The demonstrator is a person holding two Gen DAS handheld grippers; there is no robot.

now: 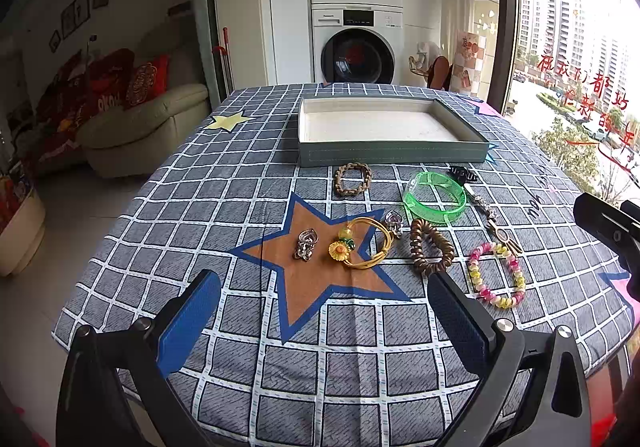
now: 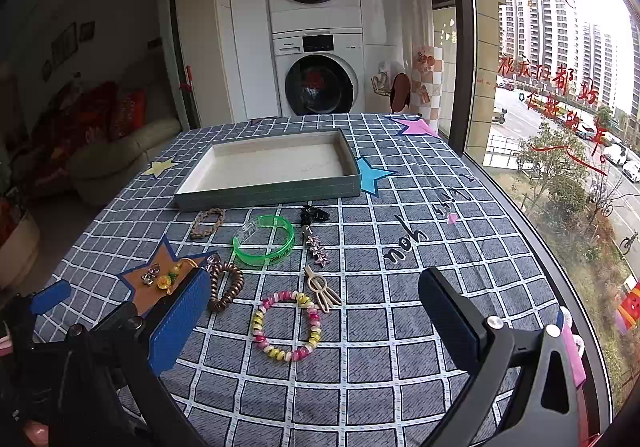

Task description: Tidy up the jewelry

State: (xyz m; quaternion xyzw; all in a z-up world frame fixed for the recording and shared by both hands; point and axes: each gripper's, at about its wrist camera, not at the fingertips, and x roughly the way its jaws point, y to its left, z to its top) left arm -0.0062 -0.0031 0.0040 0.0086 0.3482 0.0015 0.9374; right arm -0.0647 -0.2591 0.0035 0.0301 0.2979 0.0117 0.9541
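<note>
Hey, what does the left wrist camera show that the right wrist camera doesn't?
Only the left wrist view shows the whole gold flower bracelet and the earring beside it. Only the right wrist view shows the pink star on the cloth. Both show the empty tray, green bangle, pink and yellow bracelet, and the left gripper and right gripper open, holding nothing.

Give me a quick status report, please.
Left gripper open, right gripper open, both empty. Tray empty; jewelry, including green bangle, on cloth. Nothing in the way.
</note>
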